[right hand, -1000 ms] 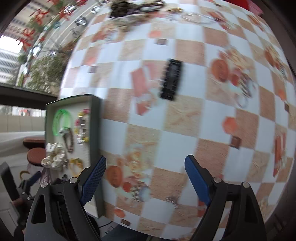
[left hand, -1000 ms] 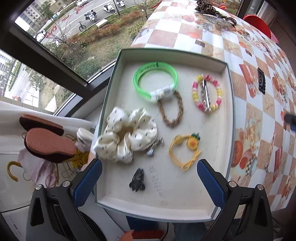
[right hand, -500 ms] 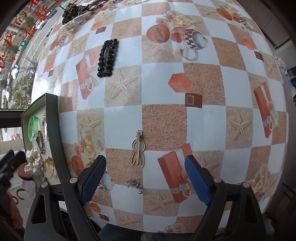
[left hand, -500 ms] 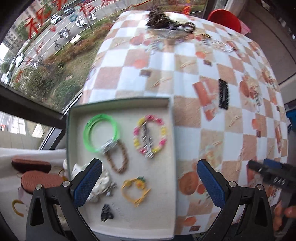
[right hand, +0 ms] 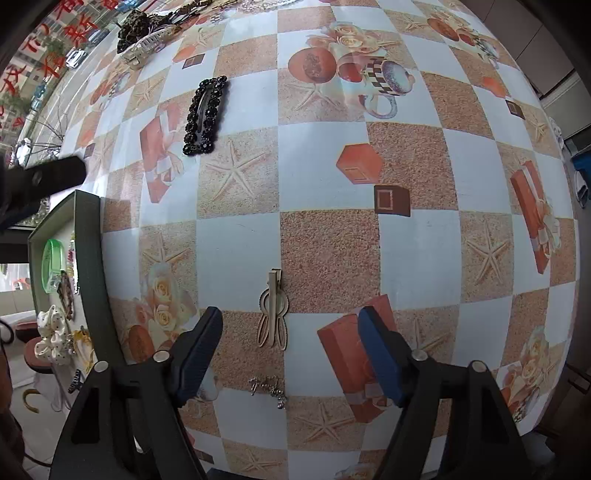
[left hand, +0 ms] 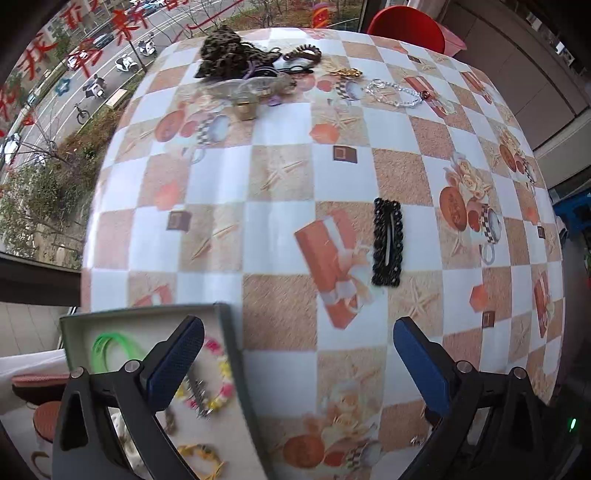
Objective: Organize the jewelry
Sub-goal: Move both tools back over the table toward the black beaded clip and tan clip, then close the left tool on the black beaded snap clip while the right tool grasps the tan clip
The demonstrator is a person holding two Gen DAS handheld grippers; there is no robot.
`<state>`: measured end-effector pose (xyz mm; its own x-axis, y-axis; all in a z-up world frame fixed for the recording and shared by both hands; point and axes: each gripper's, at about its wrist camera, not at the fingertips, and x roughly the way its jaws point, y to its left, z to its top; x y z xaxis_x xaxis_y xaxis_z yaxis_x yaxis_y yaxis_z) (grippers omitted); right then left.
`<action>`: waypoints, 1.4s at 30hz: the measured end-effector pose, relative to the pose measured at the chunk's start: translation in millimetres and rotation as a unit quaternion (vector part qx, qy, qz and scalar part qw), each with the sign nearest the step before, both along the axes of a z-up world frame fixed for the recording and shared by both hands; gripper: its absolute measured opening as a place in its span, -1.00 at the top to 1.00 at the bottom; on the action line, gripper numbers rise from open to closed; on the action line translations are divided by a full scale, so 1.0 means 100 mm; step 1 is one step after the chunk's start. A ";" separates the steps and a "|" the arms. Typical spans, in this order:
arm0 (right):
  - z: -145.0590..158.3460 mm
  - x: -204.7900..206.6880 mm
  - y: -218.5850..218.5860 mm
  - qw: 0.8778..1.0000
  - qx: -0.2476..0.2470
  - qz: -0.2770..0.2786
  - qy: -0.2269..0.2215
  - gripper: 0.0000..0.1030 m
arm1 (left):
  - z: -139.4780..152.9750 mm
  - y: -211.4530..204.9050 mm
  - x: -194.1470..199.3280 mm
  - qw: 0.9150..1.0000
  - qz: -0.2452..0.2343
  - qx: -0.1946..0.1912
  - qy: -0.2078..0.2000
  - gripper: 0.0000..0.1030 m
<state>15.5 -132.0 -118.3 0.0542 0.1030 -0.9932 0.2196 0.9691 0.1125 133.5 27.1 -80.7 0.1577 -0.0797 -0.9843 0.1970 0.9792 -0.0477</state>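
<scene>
A shallow green-rimmed tray (left hand: 225, 325) holds a green bangle (left hand: 107, 345), a pink-and-yellow bead bracelet (left hand: 221, 380) and other pieces; it also shows in the right wrist view (right hand: 88, 258). A black beaded hair clip (left hand: 387, 247) lies on the checked tablecloth, also in the right wrist view (right hand: 205, 116). A cream hair clip (right hand: 272, 314) and a small silver clip (right hand: 269, 387) lie between my right gripper's jaws. My left gripper (left hand: 297, 362) is open and empty over the tray's corner. My right gripper (right hand: 290, 350) is open and empty.
A pile of hair ties, claw clips and chains (left hand: 255, 70) lies at the table's far edge, with a silver chain (left hand: 395, 92) beside it. A red chair (left hand: 410, 26) stands behind. A window runs along the left. A white scrunchie (right hand: 51, 332) is in the tray.
My left gripper has moved away from over the tray toward the table's middle, so the black clip is nearer. My right gripper has closed in on the cream clip. Both stay open.
</scene>
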 end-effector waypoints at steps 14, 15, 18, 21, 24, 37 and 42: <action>-0.18 -0.11 0.26 0.998 -0.047 0.040 -0.030 -0.28 | -0.48 -0.57 0.33 0.999 -0.039 -0.015 0.014 -1.00; -0.18 -0.12 0.28 0.997 -0.052 0.044 -0.033 -0.25 | -0.51 -0.61 0.34 0.999 -0.042 -0.014 0.016 -1.00; -0.18 -0.14 0.33 0.996 -0.062 0.055 -0.039 -0.17 | -0.63 -0.73 0.40 0.998 -0.051 -0.011 0.030 -0.76; -0.18 -0.19 0.36 0.995 -0.069 0.062 -0.042 -0.03 | -0.69 -0.80 0.44 0.998 -0.052 -0.006 0.028 -0.76; -0.16 -0.25 0.35 0.993 -0.078 0.079 -0.044 0.07 | -0.71 -0.90 0.45 0.998 -0.062 0.003 0.022 -0.65; -0.18 -0.18 0.47 0.989 -0.062 0.132 -0.041 0.61 | -0.65 -1.13 0.51 0.996 -0.093 0.010 0.010 0.35; -0.12 -0.09 0.16 0.994 -0.027 0.100 -0.032 0.62 | -0.60 -1.16 0.49 0.995 -0.095 0.009 0.010 0.35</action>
